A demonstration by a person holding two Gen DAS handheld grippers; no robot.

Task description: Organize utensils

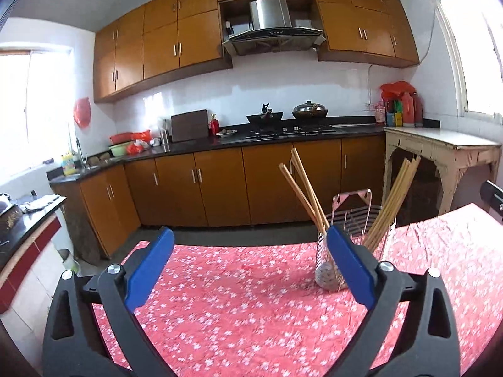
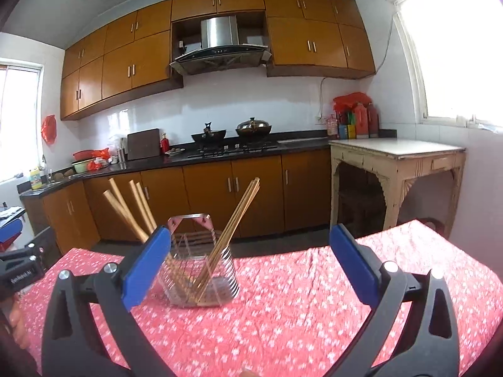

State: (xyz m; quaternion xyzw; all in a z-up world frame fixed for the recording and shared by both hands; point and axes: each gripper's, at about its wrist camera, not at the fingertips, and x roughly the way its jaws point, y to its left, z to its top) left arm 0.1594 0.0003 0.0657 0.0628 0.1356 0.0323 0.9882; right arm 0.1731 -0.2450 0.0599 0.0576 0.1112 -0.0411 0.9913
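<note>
A wire utensil holder (image 1: 358,220) stands on the red floral tablecloth (image 1: 245,298). It holds thick wooden handles (image 1: 301,188) leaning left and thin chopsticks (image 1: 393,201) leaning right. My left gripper (image 1: 250,238) is open and empty, and the holder is just behind its right finger. In the right wrist view the holder (image 2: 204,264) stands just right of my left finger, with the wooden handles (image 2: 125,210) and chopsticks (image 2: 232,223) in it. My right gripper (image 2: 251,242) is open and empty above the cloth.
The table ends at a far edge (image 1: 239,245), with kitchen cabinets and a counter (image 1: 220,144) beyond. A worn cream side table (image 2: 396,160) stands at the right. The other gripper (image 2: 22,267) shows at the left edge of the right wrist view.
</note>
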